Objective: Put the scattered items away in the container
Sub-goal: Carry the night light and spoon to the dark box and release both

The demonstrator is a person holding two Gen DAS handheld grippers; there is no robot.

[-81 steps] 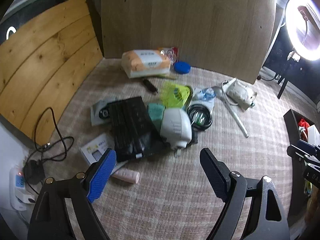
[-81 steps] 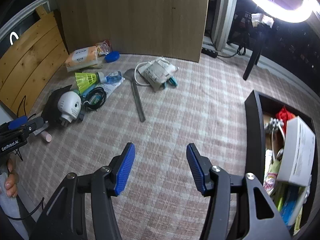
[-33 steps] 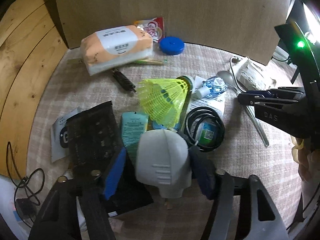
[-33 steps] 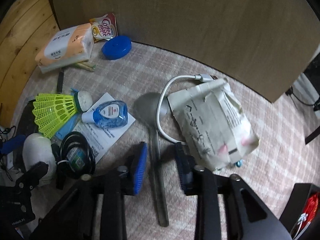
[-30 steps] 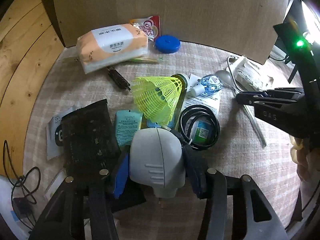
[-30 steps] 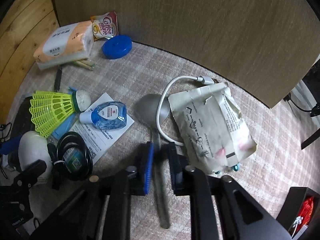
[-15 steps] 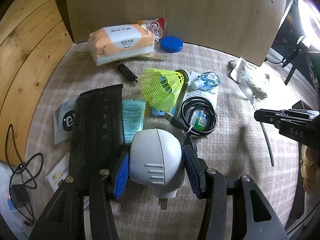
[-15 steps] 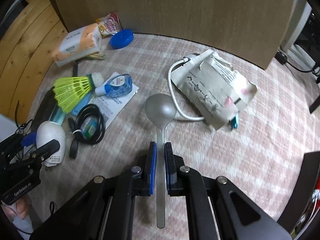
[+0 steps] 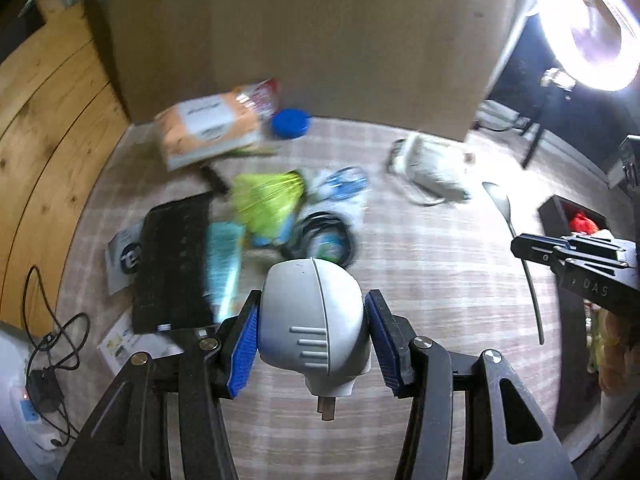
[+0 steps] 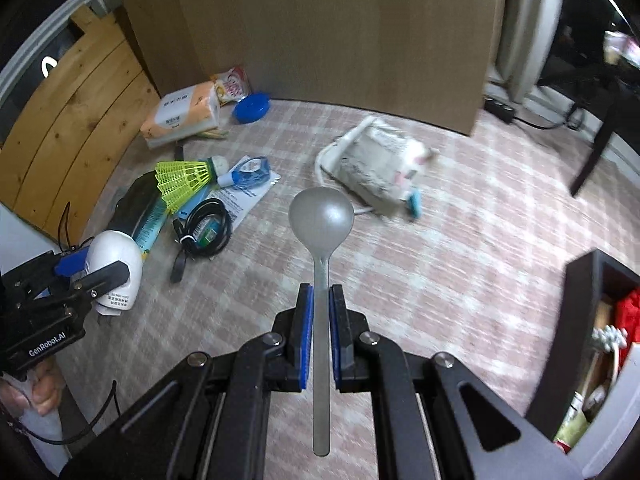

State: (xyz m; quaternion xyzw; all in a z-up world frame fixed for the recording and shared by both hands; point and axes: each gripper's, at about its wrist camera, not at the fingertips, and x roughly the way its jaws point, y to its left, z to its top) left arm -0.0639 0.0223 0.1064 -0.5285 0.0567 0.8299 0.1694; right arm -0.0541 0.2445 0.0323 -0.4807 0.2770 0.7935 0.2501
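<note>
Left wrist view: clutter [image 9: 272,204] motion-blurred.

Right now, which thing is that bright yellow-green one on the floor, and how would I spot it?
Start at the tall brown board standing at the back of the checked rug, then look left to the scattered pile. The shuttlecock lies beside a coiled black cable; alone there it has a ribbed, neon skirt and a white tip.

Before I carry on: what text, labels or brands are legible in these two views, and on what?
"GenRobot.AI": side of the left gripper.
"DAS", possibly partial: body of the right gripper.
Tissue pack, red sachet, leaflet, white plug adapter label, torn mailer: print there, too small or blurred to read.
</note>
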